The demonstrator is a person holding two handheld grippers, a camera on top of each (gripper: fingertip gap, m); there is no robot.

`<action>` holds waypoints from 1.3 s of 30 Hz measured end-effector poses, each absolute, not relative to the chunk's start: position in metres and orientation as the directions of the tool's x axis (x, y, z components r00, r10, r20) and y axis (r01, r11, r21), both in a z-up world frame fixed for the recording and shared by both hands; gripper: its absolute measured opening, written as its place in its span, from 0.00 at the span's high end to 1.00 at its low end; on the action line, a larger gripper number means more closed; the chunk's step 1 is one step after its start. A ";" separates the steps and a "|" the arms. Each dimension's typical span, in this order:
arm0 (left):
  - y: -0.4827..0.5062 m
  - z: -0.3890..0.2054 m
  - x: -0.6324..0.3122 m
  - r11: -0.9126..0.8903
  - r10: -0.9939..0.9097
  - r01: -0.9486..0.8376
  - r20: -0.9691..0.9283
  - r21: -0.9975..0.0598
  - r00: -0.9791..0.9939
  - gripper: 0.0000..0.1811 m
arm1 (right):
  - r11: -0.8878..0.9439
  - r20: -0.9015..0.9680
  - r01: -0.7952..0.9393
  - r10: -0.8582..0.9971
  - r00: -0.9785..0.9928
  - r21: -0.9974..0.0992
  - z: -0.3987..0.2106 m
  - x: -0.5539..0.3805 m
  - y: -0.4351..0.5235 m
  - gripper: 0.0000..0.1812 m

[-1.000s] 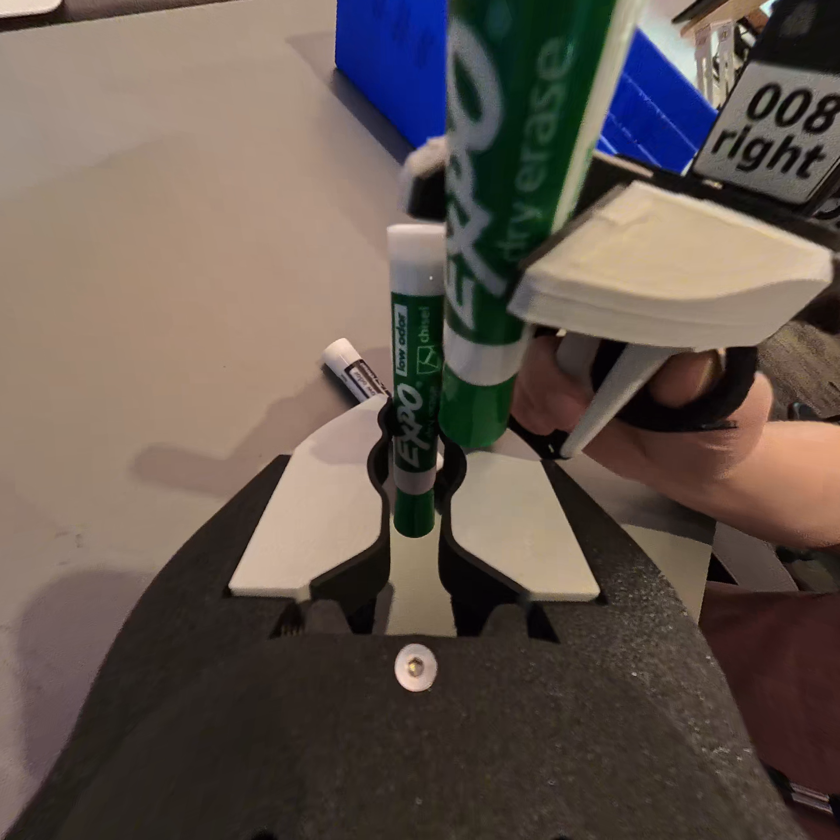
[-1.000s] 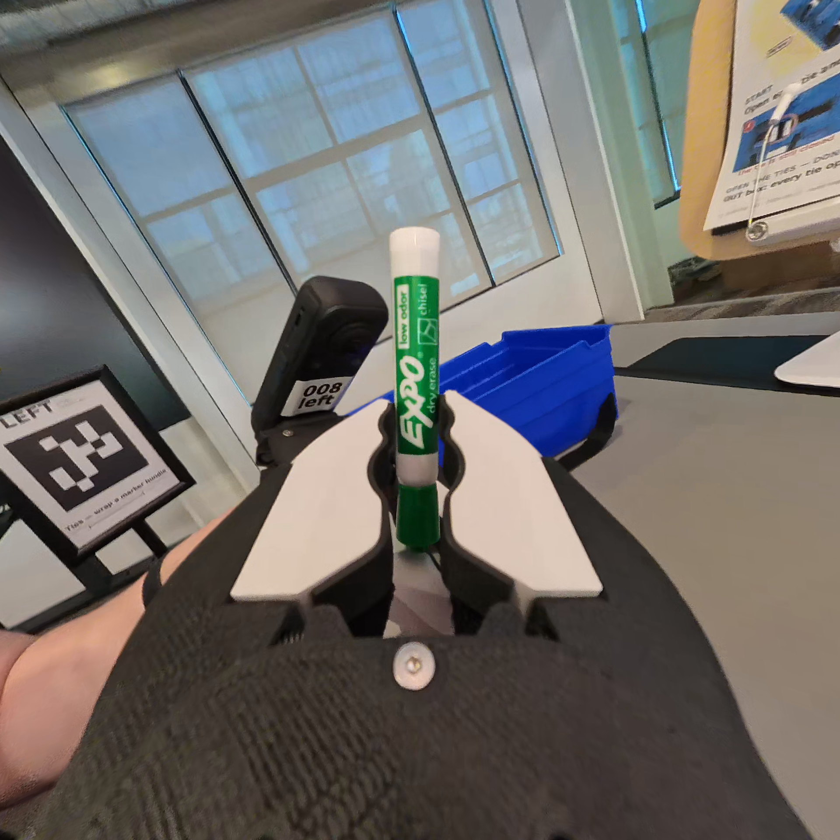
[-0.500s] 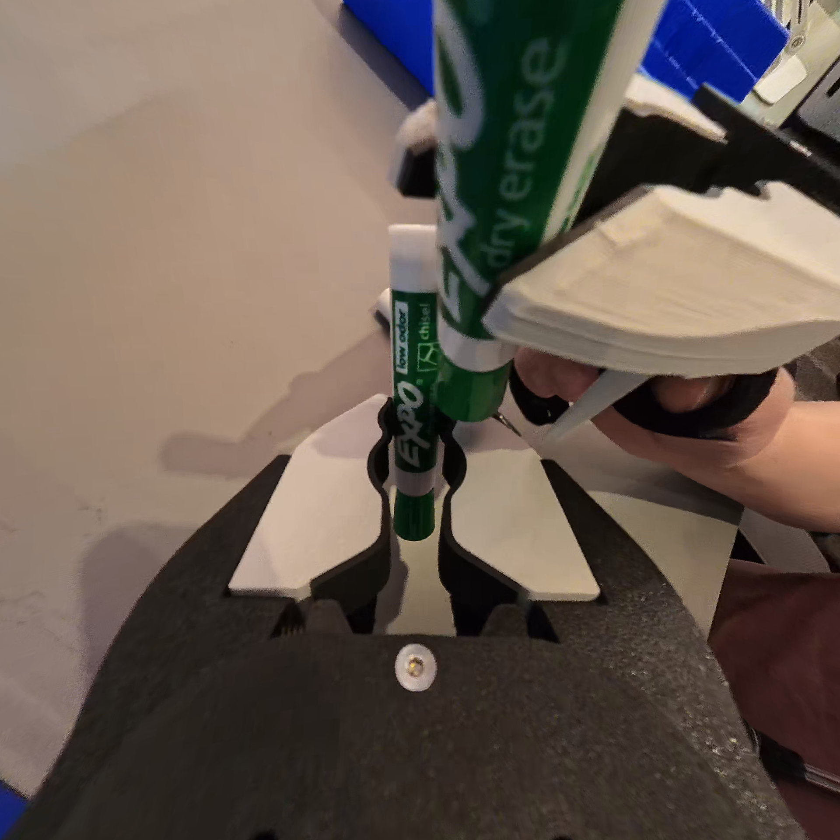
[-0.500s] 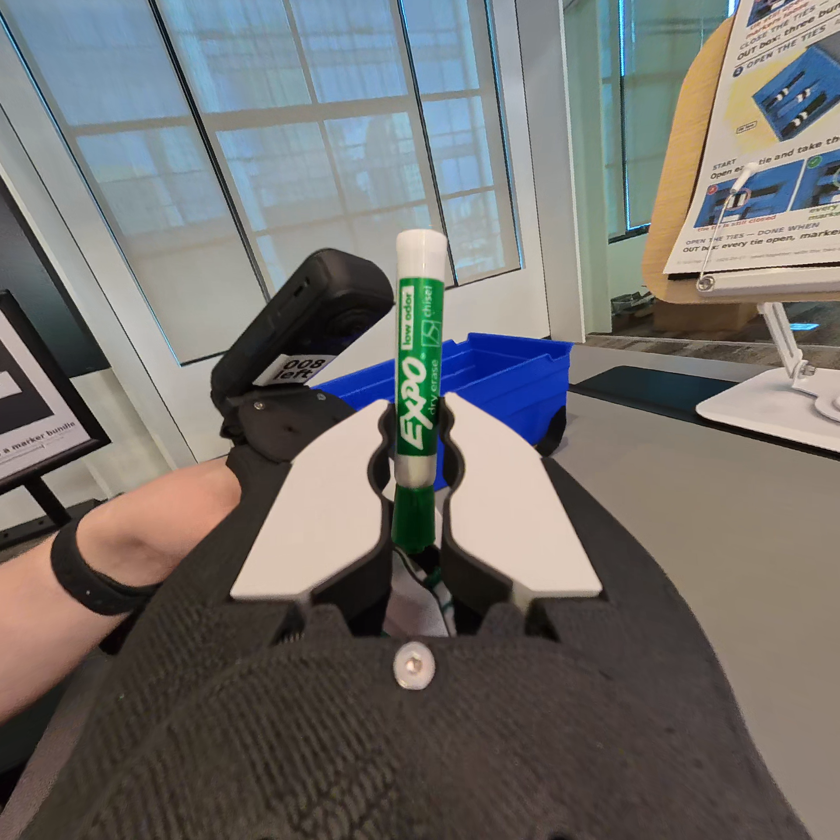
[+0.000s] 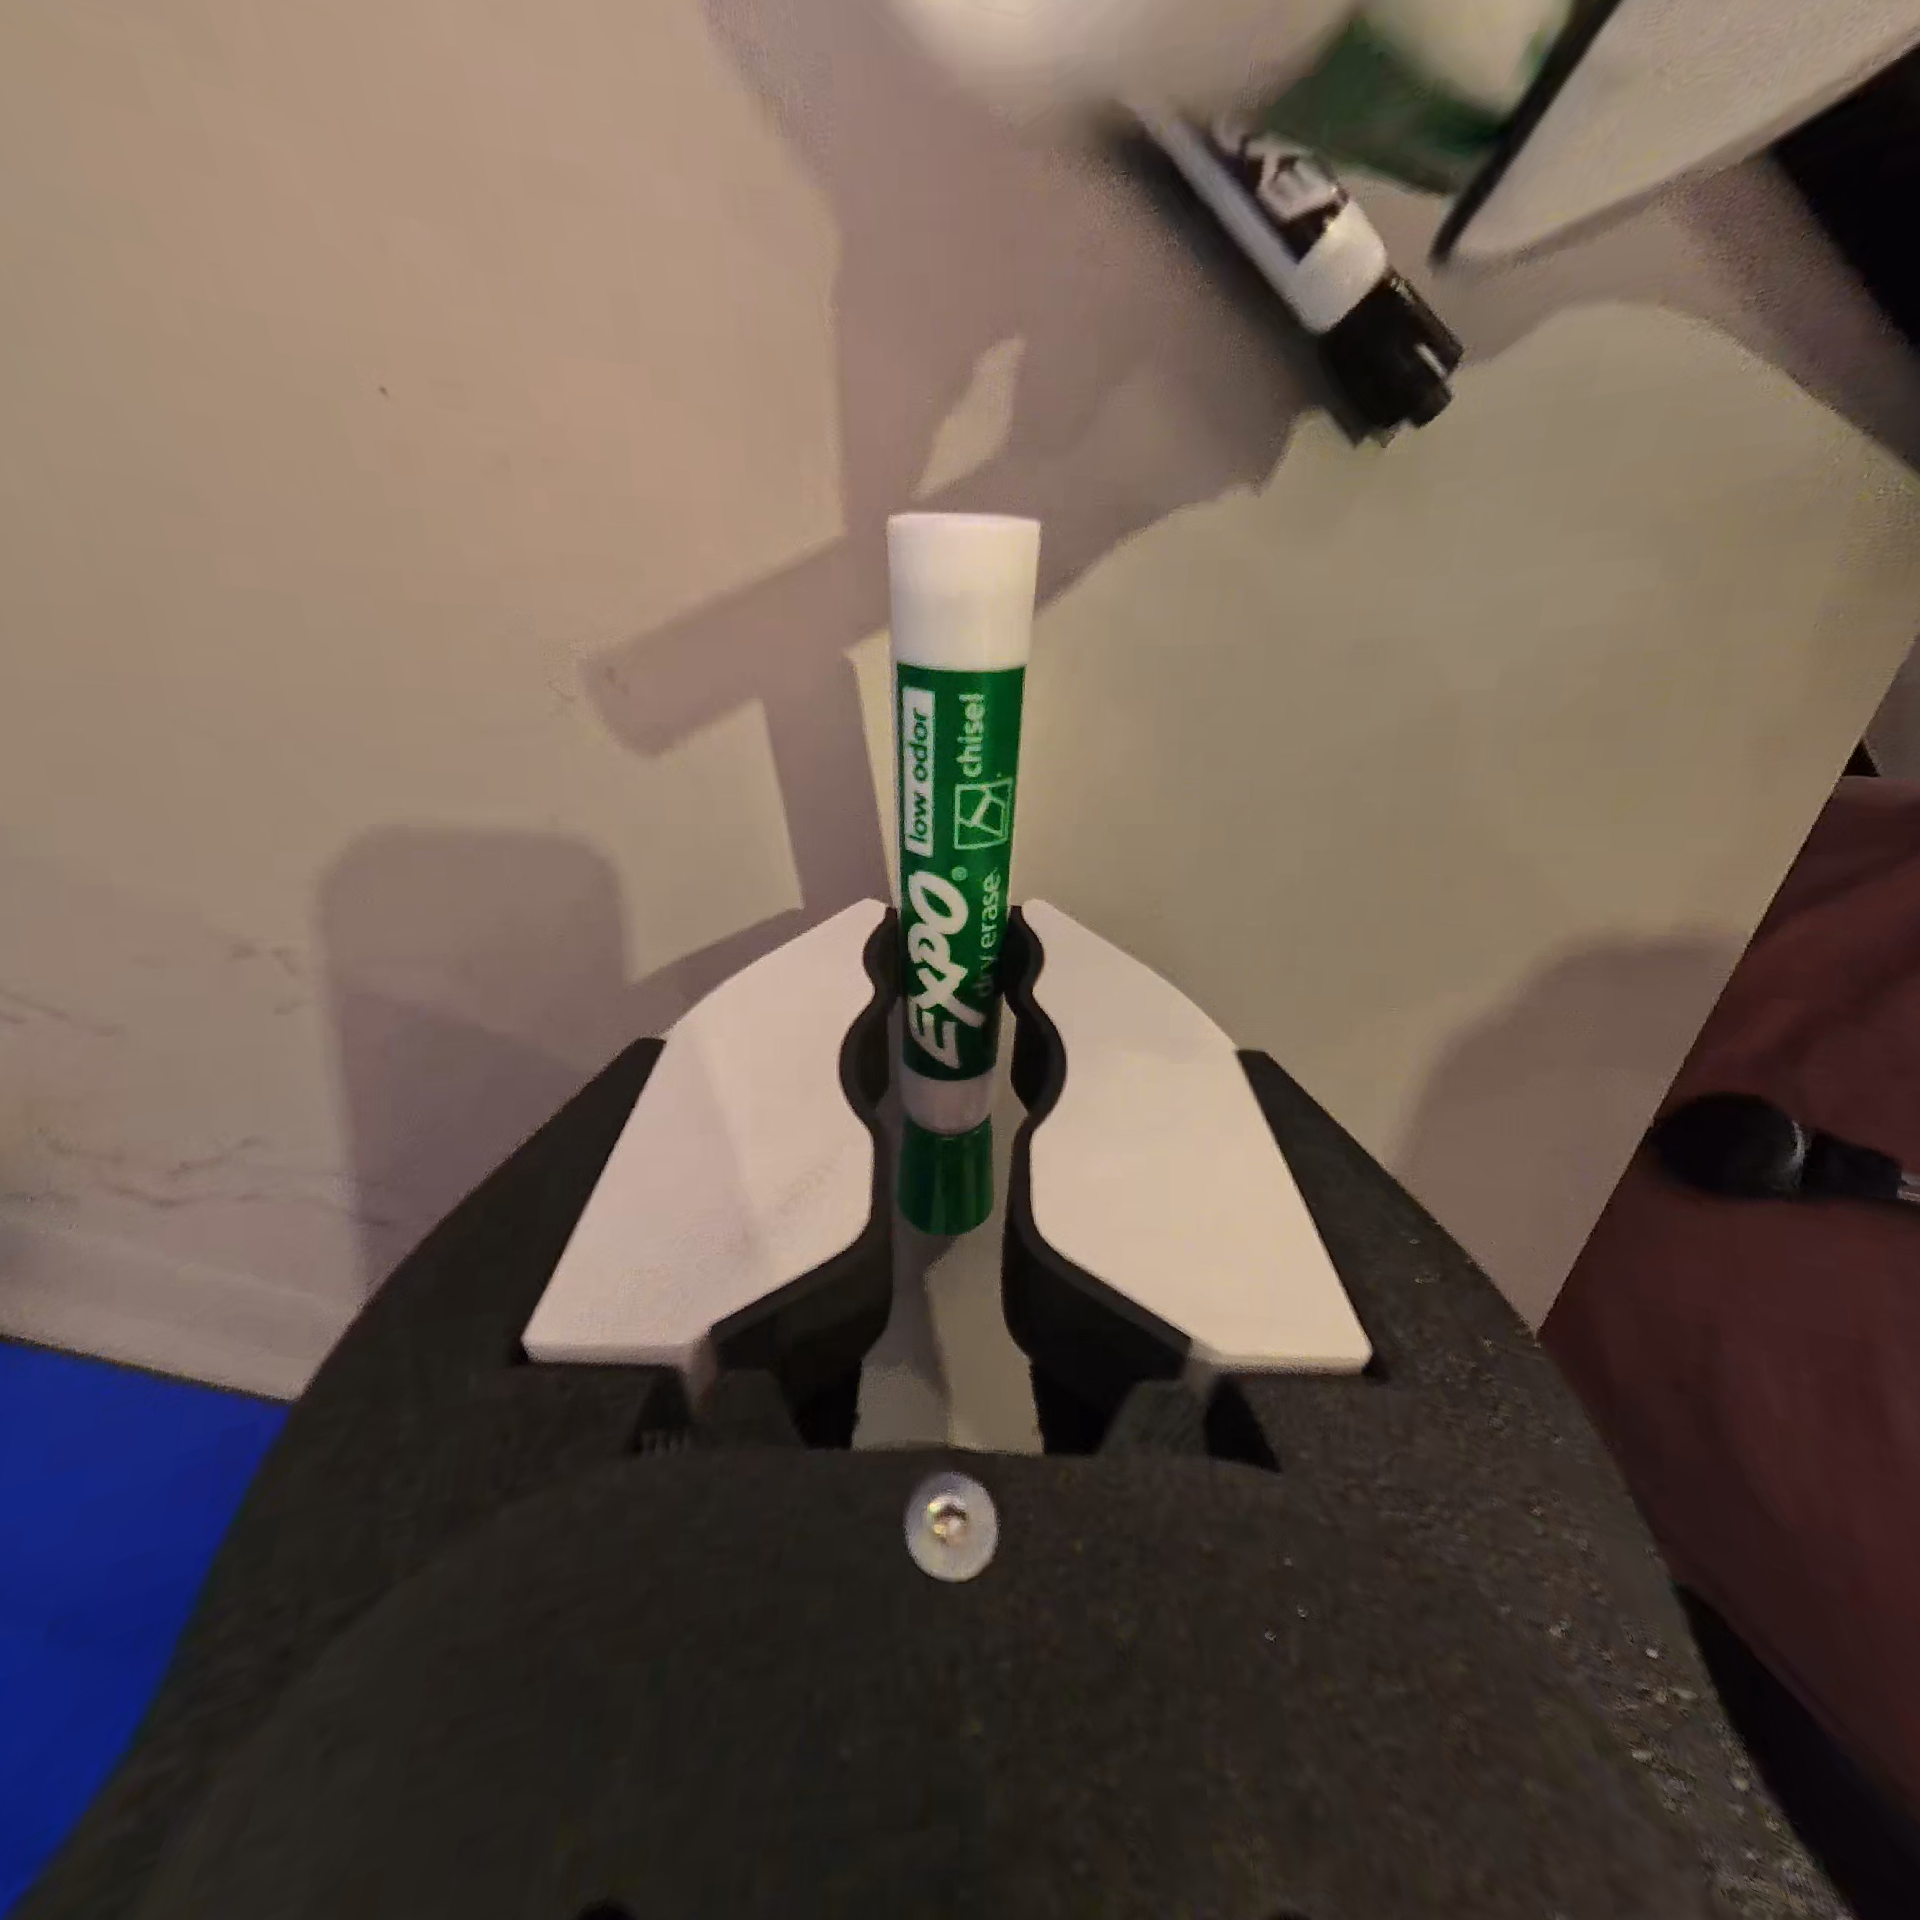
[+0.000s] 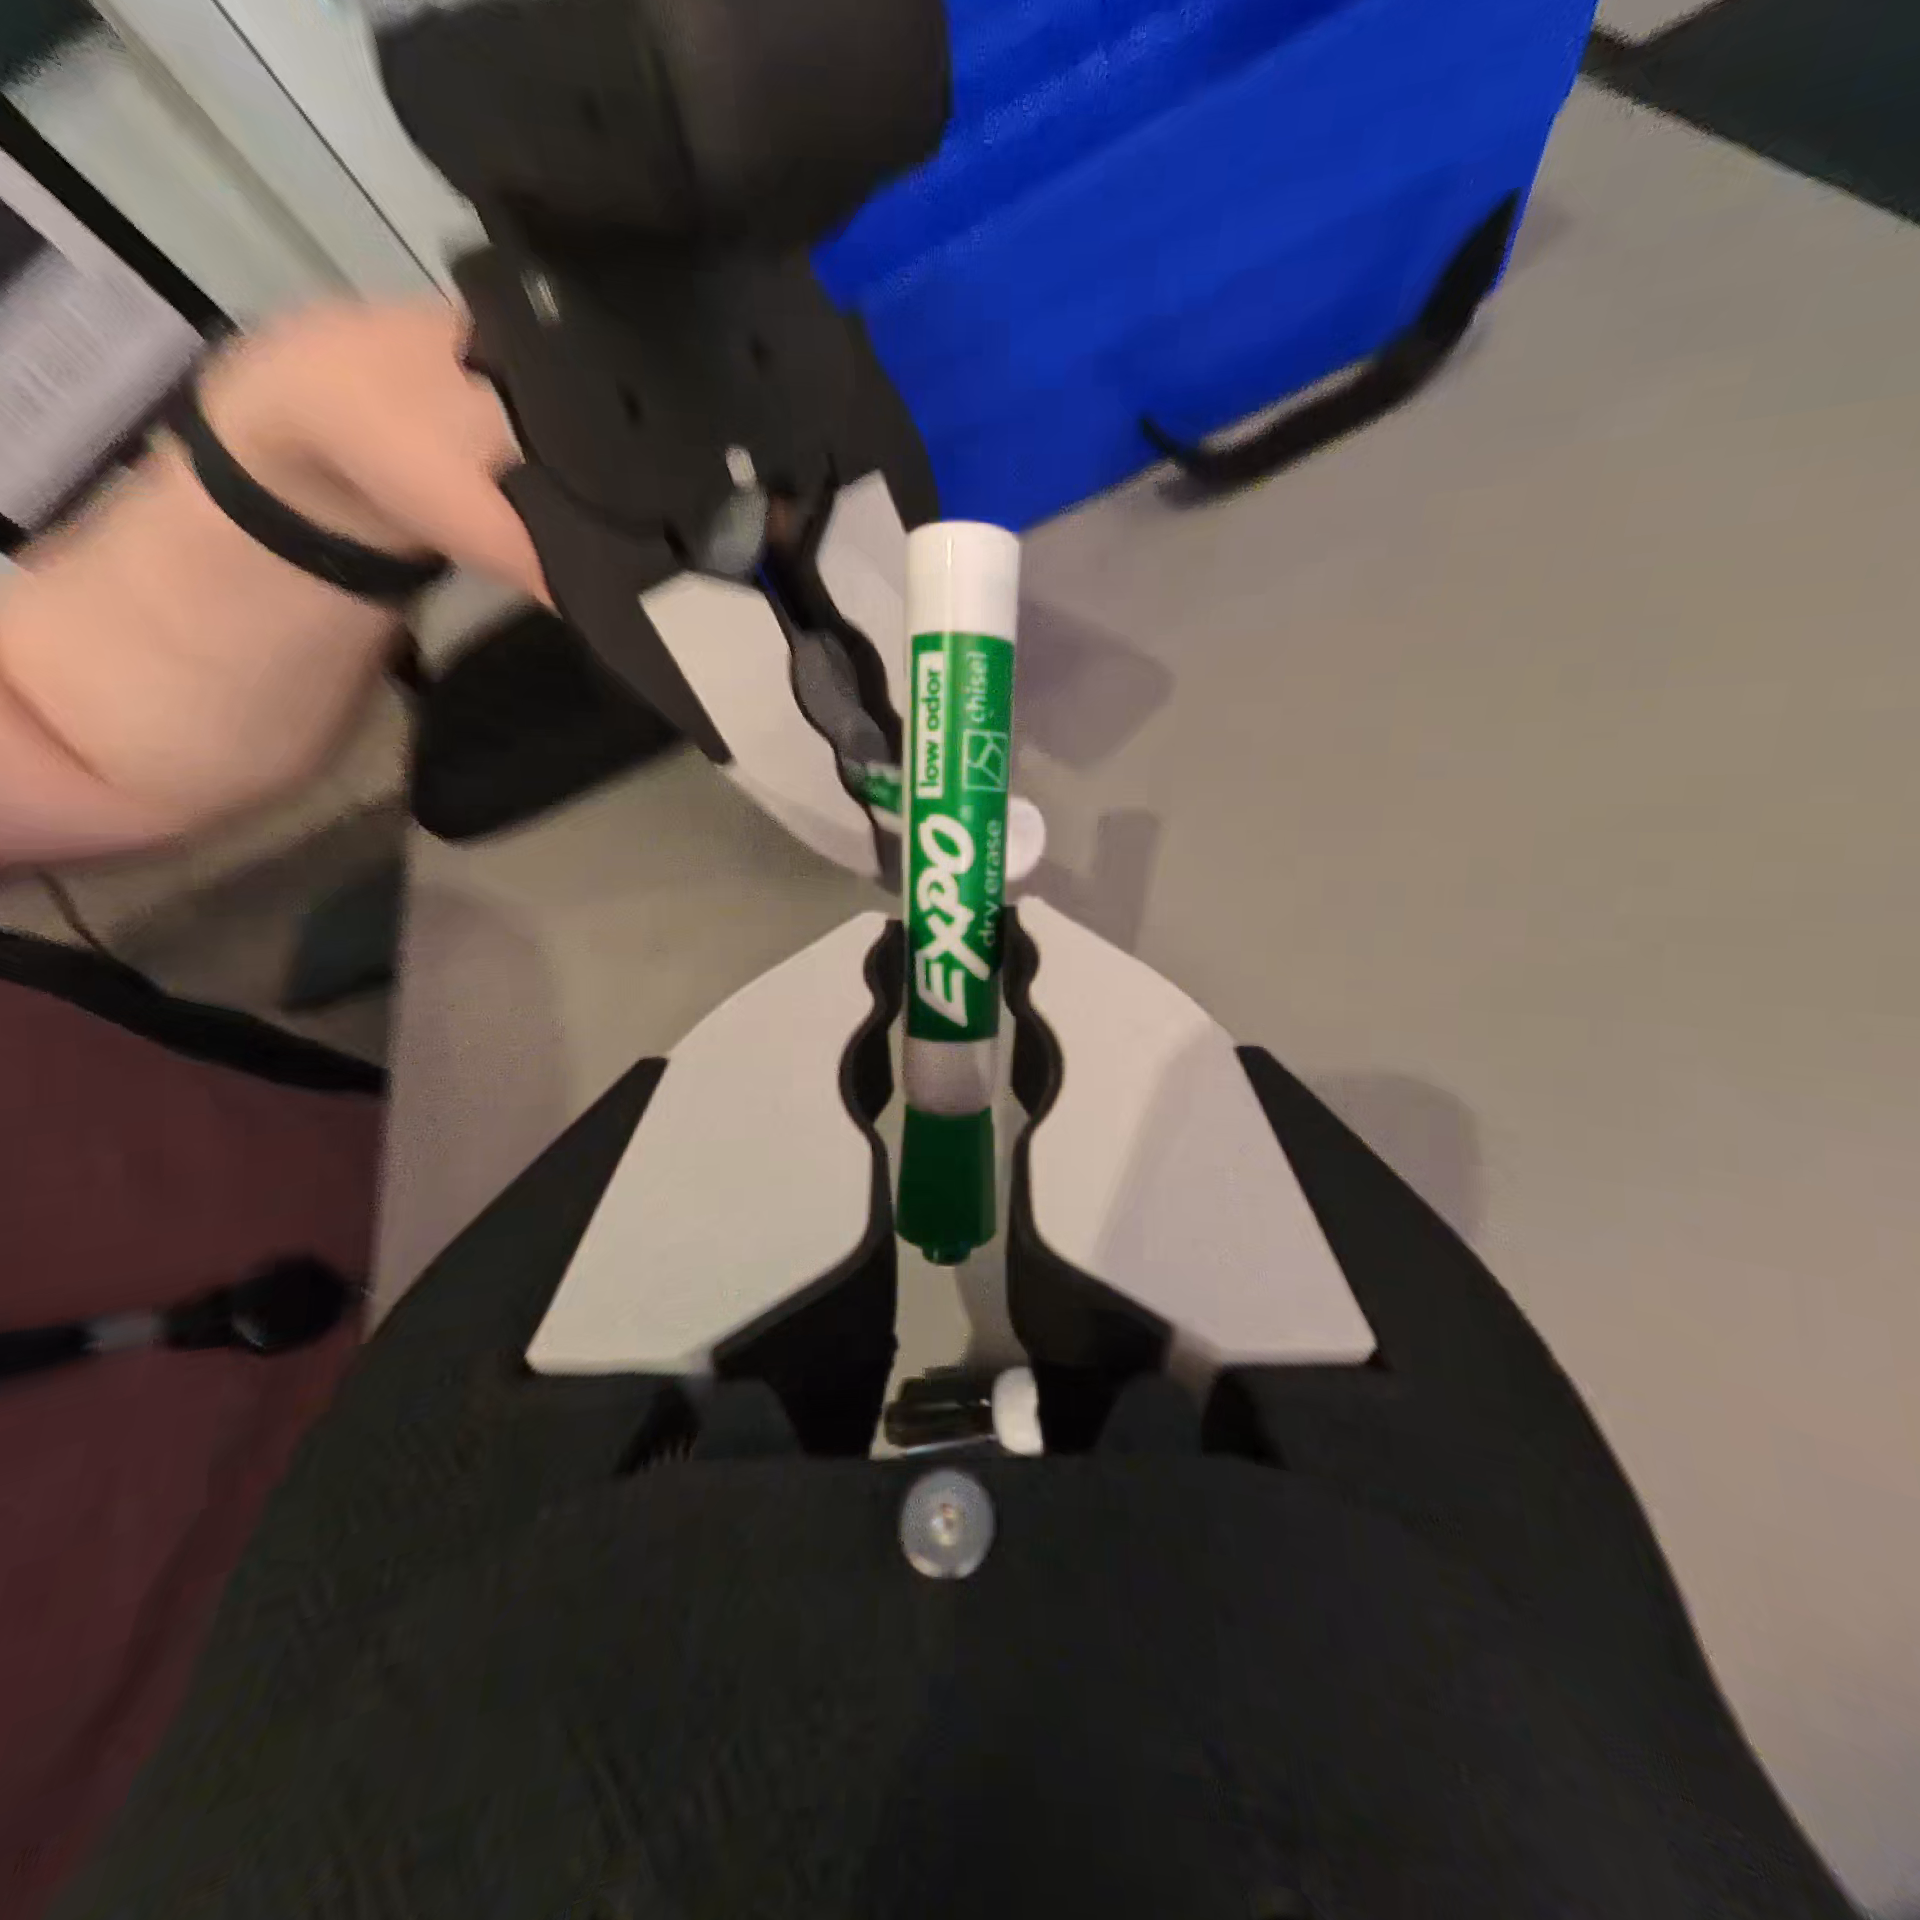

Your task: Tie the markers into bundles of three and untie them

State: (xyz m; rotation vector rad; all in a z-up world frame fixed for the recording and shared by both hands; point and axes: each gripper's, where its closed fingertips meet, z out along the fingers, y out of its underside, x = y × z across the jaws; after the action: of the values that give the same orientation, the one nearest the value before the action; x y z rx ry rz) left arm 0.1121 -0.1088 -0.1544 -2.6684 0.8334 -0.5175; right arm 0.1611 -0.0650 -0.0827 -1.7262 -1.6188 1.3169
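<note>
The left gripper [image 5: 951, 1023] clamps one green-and-white marker [image 5: 958, 821]; the right gripper [image 6: 951, 1023] clamps another green-and-white marker [image 6: 954, 831]. A black-capped marker [image 5: 1320, 244] on the grey table [image 5: 364, 416] is blurred, partly hidden.

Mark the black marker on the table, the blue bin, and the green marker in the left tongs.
black marker [image 5: 1311, 231]: left wrist view, white barrel.
blue bin [image 6: 1195, 239]: right wrist view, side wall.
green marker [image 5: 961, 821]: left wrist view, green label.

Each gripper is built from a rough black housing, seen on the left gripper [image 5: 951, 1049] and right gripper [image 6: 951, 1039], with pale grey finger plates, wavy black inner pads and one silver screw. A black wrist strap [image 6: 281, 509] is worn.
</note>
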 end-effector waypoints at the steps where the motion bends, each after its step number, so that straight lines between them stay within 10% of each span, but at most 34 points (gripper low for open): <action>1: -0.109 -0.154 0.113 -0.788 -0.594 -0.488 0.255 -0.375 0.763 0.90 | -0.175 -0.292 0.564 0.948 -0.124 -0.807 -0.089 0.163 -0.065 0.89; 14: -0.118 -0.165 0.122 -0.784 -0.612 -0.534 0.251 -0.317 0.750 0.90 | -0.281 -0.430 0.636 0.898 -0.089 -0.719 -0.116 0.179 -0.066 0.89; 24: -0.130 -0.164 0.118 -0.804 -0.587 -0.516 0.251 -0.297 0.770 0.90 | -0.626 -0.599 0.693 0.723 0.343 -0.358 -0.164 0.203 -0.042 0.77; 39: -0.160 -0.151 0.107 -0.835 -0.529 -0.444 0.254 -0.324 0.810 0.90 | -0.357 -0.568 0.868 0.816 0.110 -0.344 -0.160 0.196 -0.138 0.98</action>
State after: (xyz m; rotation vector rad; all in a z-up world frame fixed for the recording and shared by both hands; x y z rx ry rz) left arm 0.1066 -0.1599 -0.1511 -2.7463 0.7513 -0.4929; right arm 0.1959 -0.1385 -0.1600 -2.3947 -1.8208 1.1370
